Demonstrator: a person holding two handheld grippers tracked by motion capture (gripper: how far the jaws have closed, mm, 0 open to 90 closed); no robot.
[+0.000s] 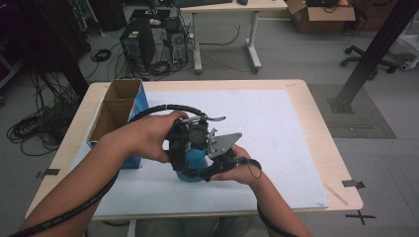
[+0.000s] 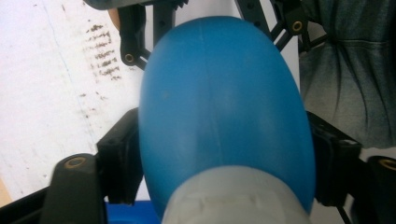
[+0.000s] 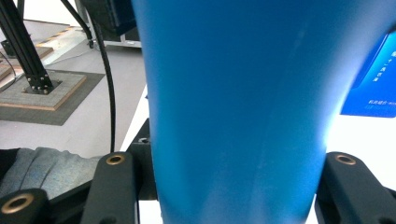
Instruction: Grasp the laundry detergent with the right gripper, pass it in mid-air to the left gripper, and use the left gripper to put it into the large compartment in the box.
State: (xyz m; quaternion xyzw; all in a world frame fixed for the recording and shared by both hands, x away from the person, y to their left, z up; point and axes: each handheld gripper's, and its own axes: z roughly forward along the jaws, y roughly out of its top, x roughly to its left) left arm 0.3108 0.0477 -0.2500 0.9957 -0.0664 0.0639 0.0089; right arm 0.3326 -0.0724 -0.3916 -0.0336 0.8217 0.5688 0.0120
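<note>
- Blue bulb-shaped bottle [image 1: 193, 160] stands on the white mat [image 1: 276, 148], near the table's near edge, centre.
- Left gripper [image 2: 224, 154] clamps its rounded body; both pads touch.
- Right gripper [image 3: 233, 186] is closed on the bottle's lower part.
- Open cardboard box [image 1: 116, 111] at far left; contents can't be told.

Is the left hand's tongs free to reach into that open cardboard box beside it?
Probably not right now: the left tongs look clamped on the blue bottle, which the right tongs also grip. The cardboard box itself stands open, with nothing between.
</note>
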